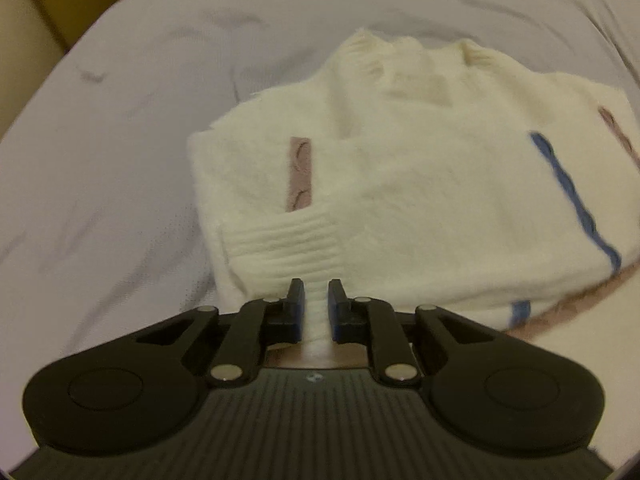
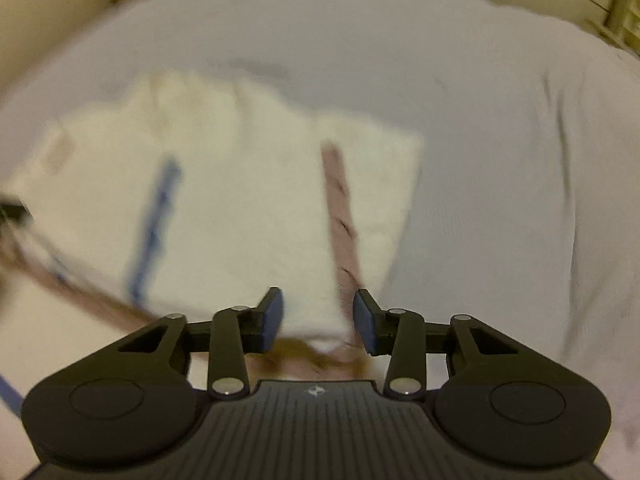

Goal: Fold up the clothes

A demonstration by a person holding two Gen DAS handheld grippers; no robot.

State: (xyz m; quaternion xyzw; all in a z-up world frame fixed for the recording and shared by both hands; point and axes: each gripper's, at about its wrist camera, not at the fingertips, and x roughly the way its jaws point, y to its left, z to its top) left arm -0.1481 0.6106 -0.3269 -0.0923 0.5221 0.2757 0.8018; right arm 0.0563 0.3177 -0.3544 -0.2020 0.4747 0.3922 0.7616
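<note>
Sweater: cream knitted sweater with blue and brown stripes (image 1: pixel 420 184), on the pale bed sheet (image 1: pixel 120 160).
Feel: soft, floppy; ribbed cuff grips best.
Left claw (image 1: pixel 317 300): pinching sweater's ribbed cuff.
Right claw (image 2: pixel 318 316): spread over sweater's near edge.

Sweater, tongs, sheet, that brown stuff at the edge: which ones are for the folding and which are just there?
For the folding:
cream sweater
left tongs, pinching its ribbed cuff
right tongs, open over its edge

Just there:
white sheet
brown board
</note>
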